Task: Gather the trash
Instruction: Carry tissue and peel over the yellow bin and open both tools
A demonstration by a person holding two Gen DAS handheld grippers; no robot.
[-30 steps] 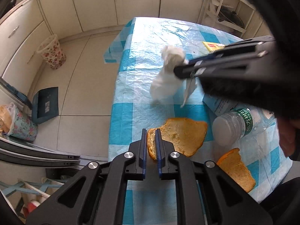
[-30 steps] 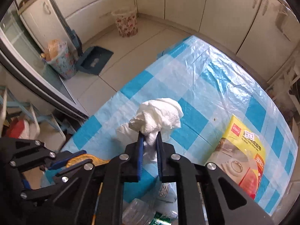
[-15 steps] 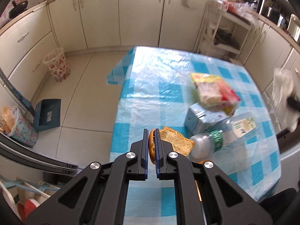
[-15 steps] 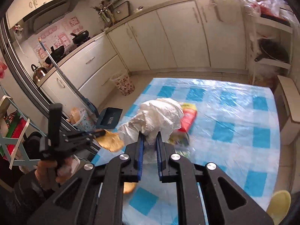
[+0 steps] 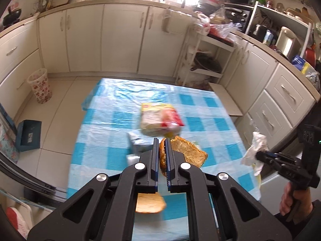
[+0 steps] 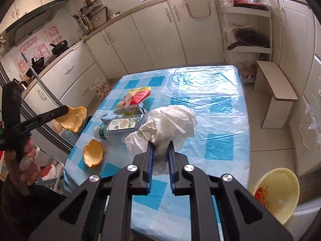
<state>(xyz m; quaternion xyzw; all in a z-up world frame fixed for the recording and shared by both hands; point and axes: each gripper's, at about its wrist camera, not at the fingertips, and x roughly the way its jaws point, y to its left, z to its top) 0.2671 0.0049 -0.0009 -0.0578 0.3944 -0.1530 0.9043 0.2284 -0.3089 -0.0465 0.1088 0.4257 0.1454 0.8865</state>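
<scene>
My left gripper (image 5: pixel 162 156) is shut on an orange peel (image 5: pixel 188 150) and holds it high above the blue checked table (image 5: pixel 112 120). It also shows in the right wrist view (image 6: pixel 73 118). My right gripper (image 6: pixel 160 152) is shut on a crumpled white paper towel (image 6: pixel 170 122), held above the table's near right part; the towel also shows in the left wrist view (image 5: pixel 254 150). A second orange peel (image 6: pixel 93 155) lies on the table near its left edge. A plastic bottle (image 6: pixel 118 125) and a yellow-red packet (image 6: pixel 134 99) lie on the table.
A yellow bowl-like bin (image 6: pixel 276 192) sits at the lower right beside the table. A floral waste basket (image 5: pixel 40 86) stands on the floor by the cabinets. A small carton (image 5: pixel 138 144) lies by the bottle. A wooden stool (image 6: pixel 274 92) stands right of the table.
Both grippers have risen well above the table with their loads. The right gripper with the towel has swung out to the right, away from the left one.
</scene>
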